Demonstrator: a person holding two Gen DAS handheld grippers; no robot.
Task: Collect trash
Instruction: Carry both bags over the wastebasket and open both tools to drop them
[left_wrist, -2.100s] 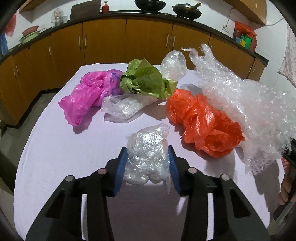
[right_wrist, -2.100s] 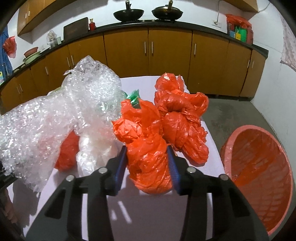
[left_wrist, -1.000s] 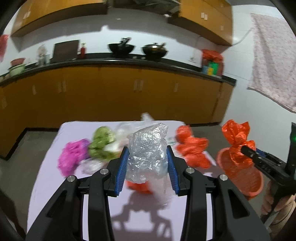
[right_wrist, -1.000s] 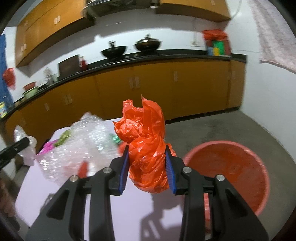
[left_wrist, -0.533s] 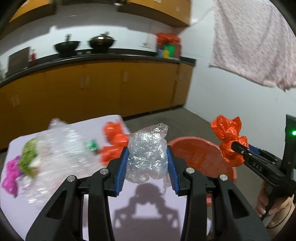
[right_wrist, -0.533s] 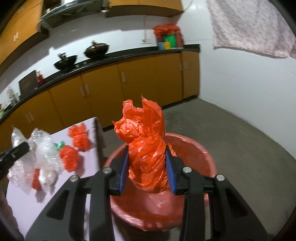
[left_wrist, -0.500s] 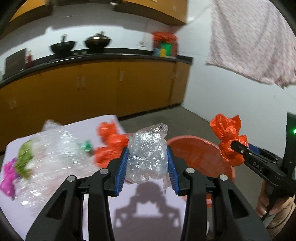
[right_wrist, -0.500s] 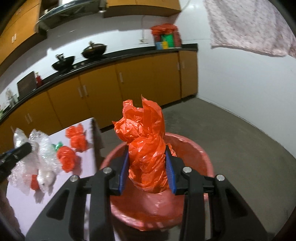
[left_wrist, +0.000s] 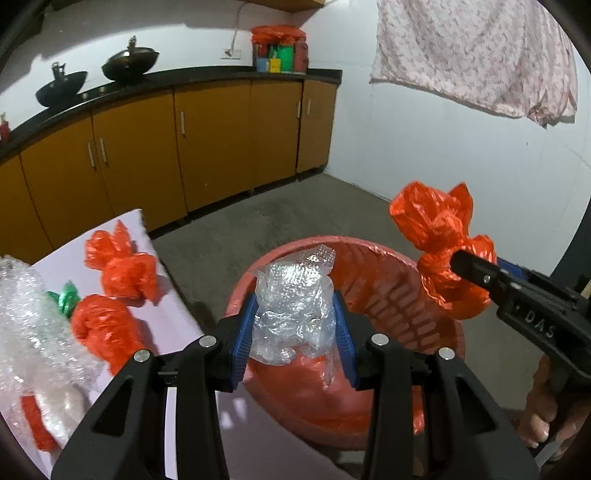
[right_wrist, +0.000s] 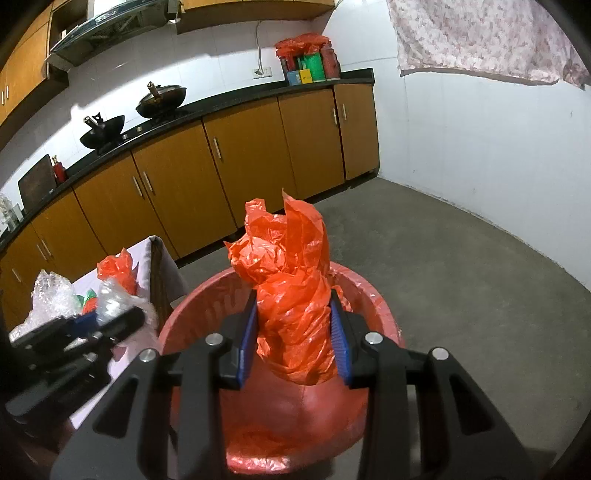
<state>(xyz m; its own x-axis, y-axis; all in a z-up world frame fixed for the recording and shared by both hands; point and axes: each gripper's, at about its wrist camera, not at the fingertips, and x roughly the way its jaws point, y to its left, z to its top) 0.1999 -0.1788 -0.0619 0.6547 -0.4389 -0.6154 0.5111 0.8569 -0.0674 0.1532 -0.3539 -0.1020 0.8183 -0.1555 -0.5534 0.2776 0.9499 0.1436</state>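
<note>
1. Clear bubble-wrap wad pinched in left gripper jaws, over red basket rim.
2. Orange bag pinched in right gripper jaws, above basket.
3. More bags near bench edge beside basket.

The basket is salmon-red, the crumpled bag bright orange-red, the bubble wrap clear and glinting. Gripper pads are blue on black arms. Cabinets are amber-brown under a black counter — the hanging cloth is pale pink, finely flowered.
</note>
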